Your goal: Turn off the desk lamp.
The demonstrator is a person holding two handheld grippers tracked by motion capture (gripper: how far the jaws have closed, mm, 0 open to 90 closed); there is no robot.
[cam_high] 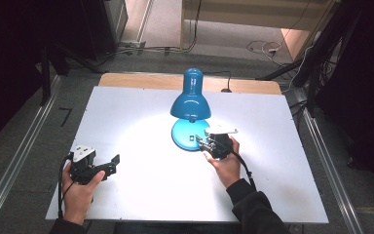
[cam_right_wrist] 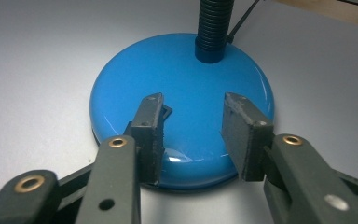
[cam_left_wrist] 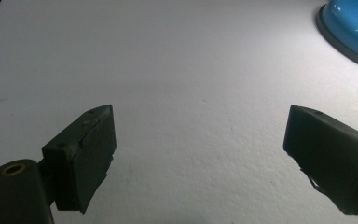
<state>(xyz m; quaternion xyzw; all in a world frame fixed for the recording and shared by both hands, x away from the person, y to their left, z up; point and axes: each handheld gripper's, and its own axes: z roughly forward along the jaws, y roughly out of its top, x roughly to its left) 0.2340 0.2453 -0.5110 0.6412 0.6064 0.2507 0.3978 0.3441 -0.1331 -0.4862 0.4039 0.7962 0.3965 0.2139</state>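
Note:
A blue desk lamp stands lit on the white table (cam_high: 126, 112); its shade (cam_high: 191, 100) points down over its round base (cam_high: 182, 132). My right gripper (cam_high: 200, 142) hovers open at the front edge of the base (cam_right_wrist: 186, 74), jaws apart by a small gap. A small dark switch (cam_right_wrist: 168, 111) peeks out beside its left jaw, and the ribbed black neck (cam_right_wrist: 214, 23) rises behind. My left gripper (cam_high: 114, 164) is held open low over the bare table at the front left, nothing between its wide jaws (cam_left_wrist: 200, 140). The base's rim (cam_left_wrist: 349, 23) shows far off to its right.
The lamp's black cord (cam_high: 226, 78) runs off the far edge over a wooden strip (cam_high: 141, 80). Metal rails (cam_high: 24, 151) flank the table on both sides. Cables (cam_high: 268, 48) lie on the floor beyond. Bare tabletop stretches between the two grippers.

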